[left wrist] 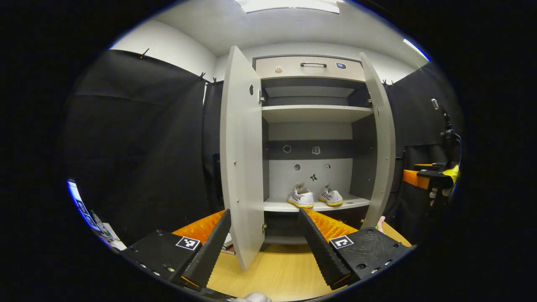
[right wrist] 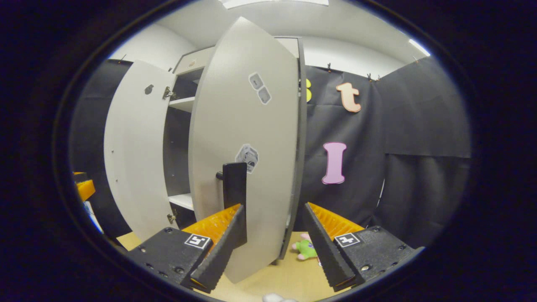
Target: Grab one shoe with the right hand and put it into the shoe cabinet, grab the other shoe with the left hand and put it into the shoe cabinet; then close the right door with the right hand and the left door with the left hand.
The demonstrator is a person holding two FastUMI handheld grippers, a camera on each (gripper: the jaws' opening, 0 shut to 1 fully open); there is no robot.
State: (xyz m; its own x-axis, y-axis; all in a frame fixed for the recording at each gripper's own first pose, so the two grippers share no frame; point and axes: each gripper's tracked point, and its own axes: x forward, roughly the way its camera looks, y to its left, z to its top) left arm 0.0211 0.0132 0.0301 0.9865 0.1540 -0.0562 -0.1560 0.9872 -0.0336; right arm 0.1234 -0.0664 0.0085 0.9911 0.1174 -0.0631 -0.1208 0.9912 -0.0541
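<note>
We are looking from the left gripper view straight into the cabinet, and both of its doors are standing open. The left door is swinging out toward us, its lower edge hanging between our own fingers, and the right door is angling out on the far side. On the lower shelf the two shoes are sitting side by side, just apart, toes toward us: the left shoe and the right shoe. The upper shelf is lying above them, with a drawer across the top. We are holding the left gripper wide open over the wooden floor, gripping nothing; the door edge is passing between the fingers without either one pressing on it, as far as we can tell. Far off at the right edge, the other gripper is showing as an orange and black shape.

In the right gripper view we are facing the outer face of the right door, close up, with its dark handle just above our left finger. The right gripper is spread wide, and the door's lower edge is hanging between the fingers. The left door is showing beyond. A small green toy is lying on the floor near the door's foot.
</note>
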